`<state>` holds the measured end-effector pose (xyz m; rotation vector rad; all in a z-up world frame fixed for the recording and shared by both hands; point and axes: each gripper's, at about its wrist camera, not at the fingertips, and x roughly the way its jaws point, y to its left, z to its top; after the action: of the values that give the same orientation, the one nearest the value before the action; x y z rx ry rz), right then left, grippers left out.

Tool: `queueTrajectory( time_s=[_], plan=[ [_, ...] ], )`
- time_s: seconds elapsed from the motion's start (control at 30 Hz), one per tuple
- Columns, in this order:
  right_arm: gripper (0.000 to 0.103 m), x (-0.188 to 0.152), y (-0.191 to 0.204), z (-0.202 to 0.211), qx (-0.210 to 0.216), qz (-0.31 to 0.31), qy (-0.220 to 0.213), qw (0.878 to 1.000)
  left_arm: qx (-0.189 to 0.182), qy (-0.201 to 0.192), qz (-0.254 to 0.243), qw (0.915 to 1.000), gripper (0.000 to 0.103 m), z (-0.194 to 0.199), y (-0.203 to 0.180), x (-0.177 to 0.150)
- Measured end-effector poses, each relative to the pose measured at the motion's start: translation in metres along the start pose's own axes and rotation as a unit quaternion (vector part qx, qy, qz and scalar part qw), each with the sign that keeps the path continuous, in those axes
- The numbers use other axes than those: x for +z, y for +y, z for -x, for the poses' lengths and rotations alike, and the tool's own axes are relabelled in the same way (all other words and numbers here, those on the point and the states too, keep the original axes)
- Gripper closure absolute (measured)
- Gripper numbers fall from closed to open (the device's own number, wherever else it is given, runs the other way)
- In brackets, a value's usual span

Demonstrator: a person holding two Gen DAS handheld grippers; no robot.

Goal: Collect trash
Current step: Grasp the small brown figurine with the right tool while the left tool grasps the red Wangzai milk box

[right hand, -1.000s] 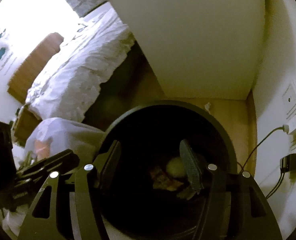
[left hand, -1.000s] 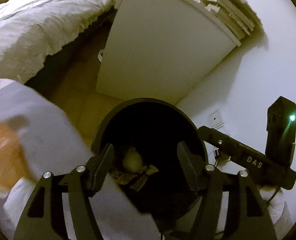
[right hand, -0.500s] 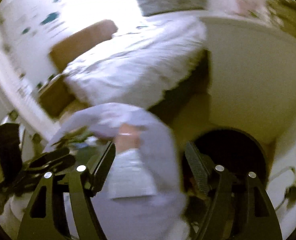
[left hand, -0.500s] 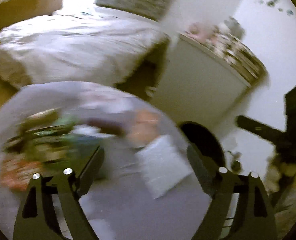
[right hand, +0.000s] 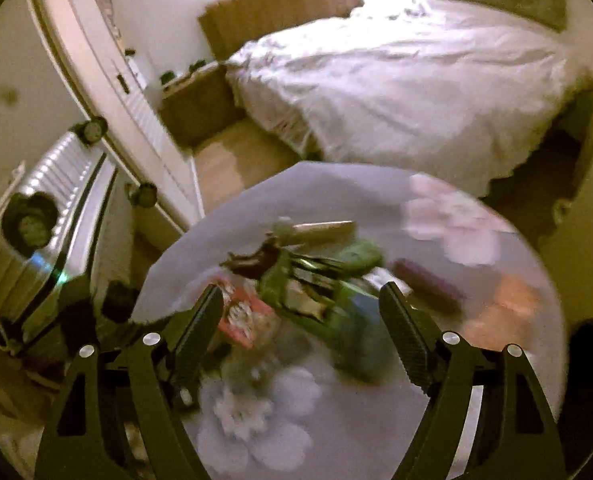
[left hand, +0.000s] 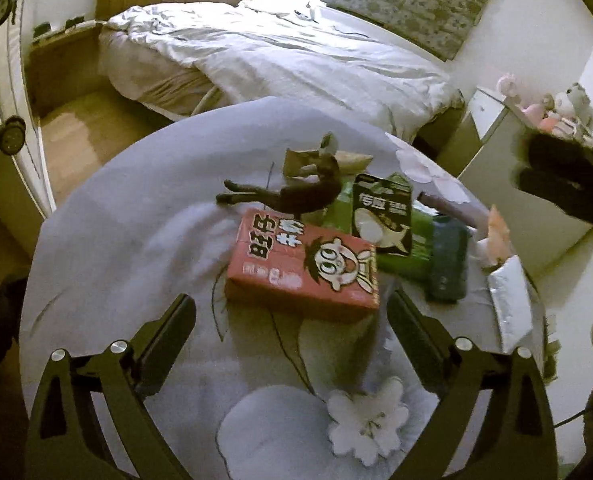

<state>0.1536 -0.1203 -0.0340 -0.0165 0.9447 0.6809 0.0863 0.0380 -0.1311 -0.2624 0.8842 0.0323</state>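
A round table with a pale flowered cloth (left hand: 128,248) carries a heap of trash. A red drink carton (left hand: 302,266) lies nearest my left gripper (left hand: 292,316), whose jaws are opening, with nothing between them. Behind the carton lie a black-and-white packet (left hand: 382,216), green wrappers (left hand: 412,252), a dark banana peel (left hand: 292,192) and a silver foil packet (left hand: 510,300). In the blurred right wrist view my right gripper (right hand: 300,312) hangs over the same heap, red carton (right hand: 240,320) by its left finger, green wrappers (right hand: 336,312) between the tips; its jaws are opening and hold nothing.
An unmade bed with a white duvet (left hand: 280,60) stands behind the table. A white cabinet (left hand: 508,184) with small toys is at the right. A door and radiator (right hand: 68,176) are at the left. Wooden floor (left hand: 76,136) shows between bed and table.
Both grippers swung away from the black bin, where trash lay at the bottom, across to the table with the heap. Both pairs of jaws stand wider than before.
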Motion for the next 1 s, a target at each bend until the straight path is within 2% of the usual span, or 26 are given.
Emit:
queueTrajectory(
  time_s=[0.17, 0.3, 0.5, 0.7, 0.77, 0.83, 1.0],
  plan=[
    [0.023, 0.025, 0.012, -0.067, 0.012, -0.021, 0.032, 0.999, 0.012, 0.005, -0.010, 0.9999, 0.008, -0.012, 0.006, 0.001],
    [0.025, 0.031, 0.017, -0.100, 0.008, -0.019, 0.049, 0.999, 0.014, -0.007, -0.011, 0.9998, 0.007, -0.013, 0.004, 0.000],
    [0.047, 0.033, 0.027, -0.129, -0.023, 0.010, 0.068, 0.997, 0.010, -0.011, -0.011, 0.9998, 0.007, -0.017, 0.004, 0.007],
    [0.071, 0.029, 0.023, -0.130, -0.021, 0.008, 0.064, 0.998, 0.014, -0.015, -0.018, 0.9996, 0.007, -0.015, -0.001, 0.004],
    [0.083, 0.026, 0.024, -0.125, -0.016, 0.012, 0.059, 0.998, 0.017, -0.016, -0.022, 0.9995, 0.007, -0.014, -0.003, 0.002],
    [0.086, 0.025, 0.023, -0.118, -0.014, 0.010, 0.047, 0.999, 0.019, -0.017, -0.025, 0.9994, 0.007, -0.012, -0.010, -0.001],
    [0.088, 0.028, 0.009, -0.072, -0.012, -0.010, -0.025, 1.000, 0.025, -0.021, -0.034, 0.9989, 0.007, -0.006, -0.016, -0.007]
  ],
)
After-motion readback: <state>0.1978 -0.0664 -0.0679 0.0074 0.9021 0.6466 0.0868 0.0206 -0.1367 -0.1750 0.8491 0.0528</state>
